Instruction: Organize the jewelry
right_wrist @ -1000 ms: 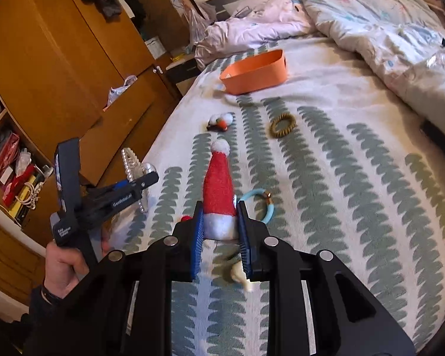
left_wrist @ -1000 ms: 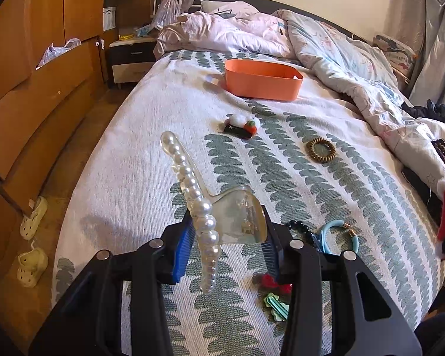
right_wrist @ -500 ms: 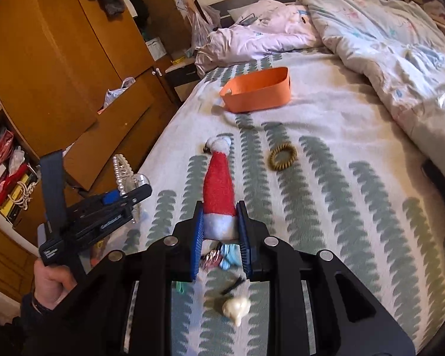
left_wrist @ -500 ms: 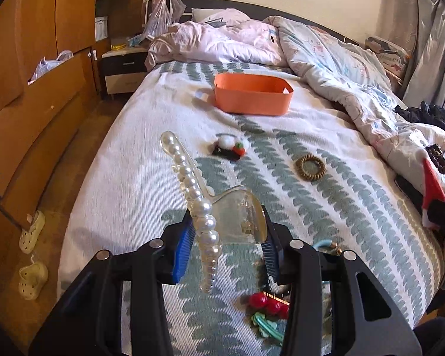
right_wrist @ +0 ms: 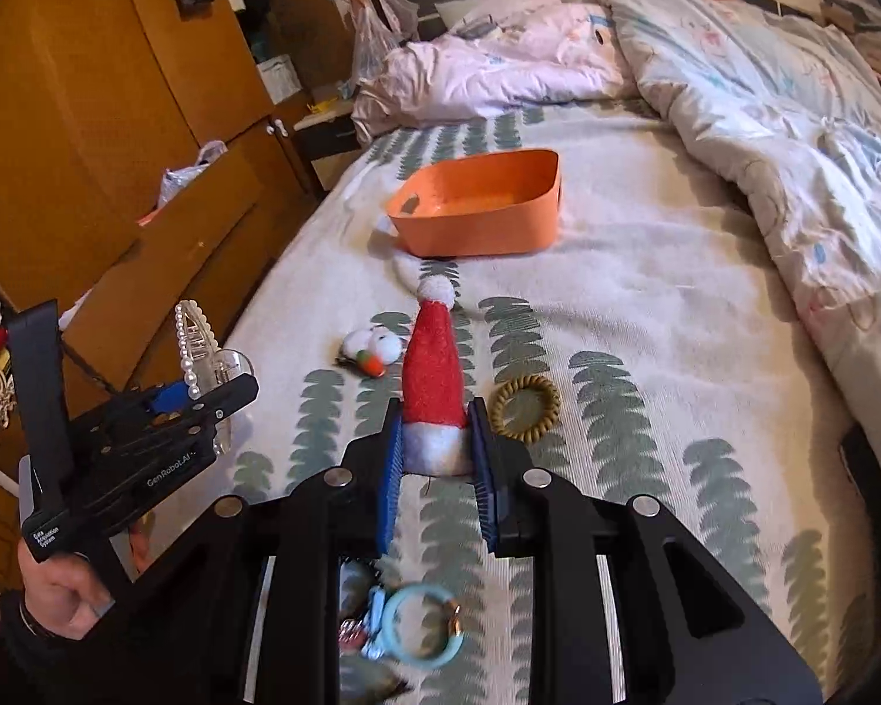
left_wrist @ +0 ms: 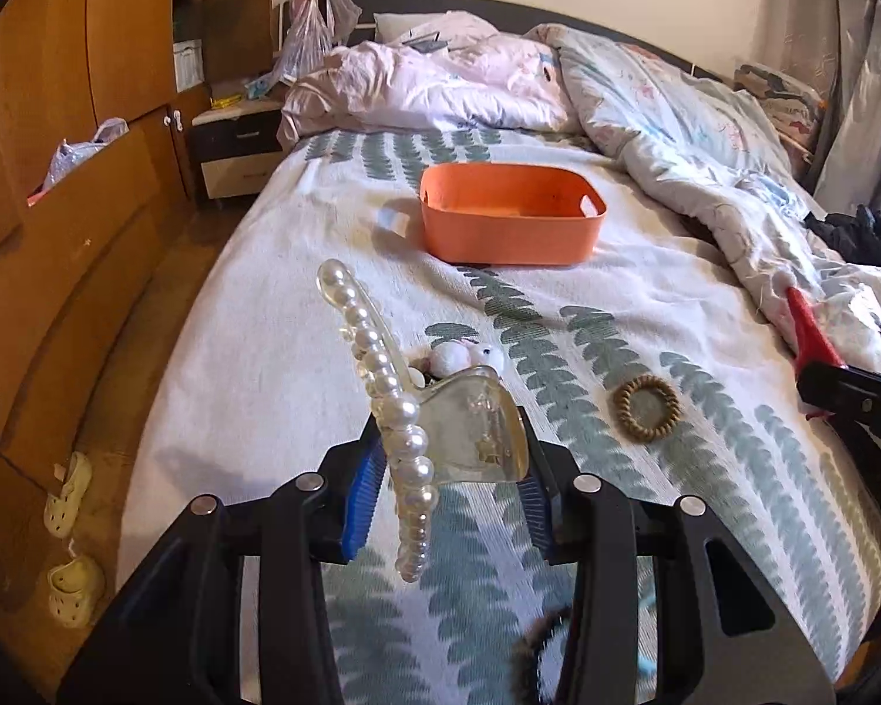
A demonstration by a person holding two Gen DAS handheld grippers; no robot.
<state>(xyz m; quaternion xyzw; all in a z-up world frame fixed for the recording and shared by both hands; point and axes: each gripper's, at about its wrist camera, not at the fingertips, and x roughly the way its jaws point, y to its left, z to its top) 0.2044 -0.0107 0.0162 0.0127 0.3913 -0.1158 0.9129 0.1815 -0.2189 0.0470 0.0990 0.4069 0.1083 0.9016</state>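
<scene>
Between the blue pads of the left hand-held gripper (left_wrist: 449,487) sits a clear pearl-trimmed claw clip (left_wrist: 440,411), pinched at its hinge: rigid, slick, probably brittle. The right hand-held gripper (right_wrist: 434,452) squeezes a soft, light Santa-hat clip (right_wrist: 431,376) by its white brim, both held above the bed (left_wrist: 646,305), short of the orange bin (left_wrist: 511,214).

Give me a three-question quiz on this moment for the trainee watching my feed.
1. What does the left gripper hold?
2. True or false: the orange bin already holds the Santa hat clip.
3. Which item lies on the bedspread nearest the right gripper: (a) coil hair tie, (b) pom-pom clip?

Key:
1. The pearl claw clip.
2. False; the right gripper holds it.
3. (a)
</scene>
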